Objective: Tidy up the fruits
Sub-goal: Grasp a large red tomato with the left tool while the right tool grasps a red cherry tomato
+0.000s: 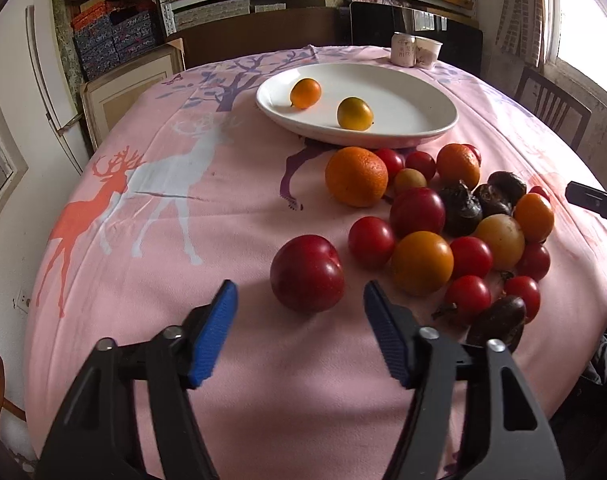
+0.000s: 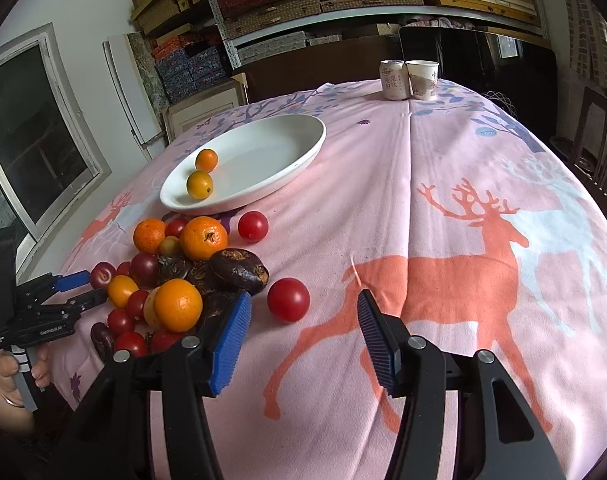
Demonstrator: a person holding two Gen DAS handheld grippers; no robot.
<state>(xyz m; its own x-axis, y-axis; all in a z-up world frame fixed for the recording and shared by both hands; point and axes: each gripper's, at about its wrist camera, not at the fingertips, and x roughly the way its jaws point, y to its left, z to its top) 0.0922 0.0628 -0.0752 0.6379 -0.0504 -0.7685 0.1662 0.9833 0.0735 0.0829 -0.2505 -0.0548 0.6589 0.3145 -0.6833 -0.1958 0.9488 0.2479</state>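
Observation:
A white oval plate [image 1: 415,120] [image 2: 287,152] holds two small orange fruits [image 1: 306,93] [image 1: 354,113]. In front of it lies a pile of oranges [image 1: 356,176], red tomatoes [image 1: 371,241] and dark brown fruits [image 1: 461,210] [image 2: 239,266]. A red plum [image 1: 307,273] lies just ahead of my left gripper [image 1: 300,294], which is open and empty. My right gripper [image 2: 304,306] is open and empty, with a red tomato [image 2: 288,299] just ahead between its blue pads. The left gripper also shows in the right wrist view [image 2: 81,288].
A pink tablecloth with deer print [image 1: 151,200] [image 2: 463,264] covers the table. A can [image 2: 394,79] and a paper cup [image 2: 422,78] stand at the far edge. A dark chair [image 1: 551,108] stands on the right. Shelves with boxes are behind.

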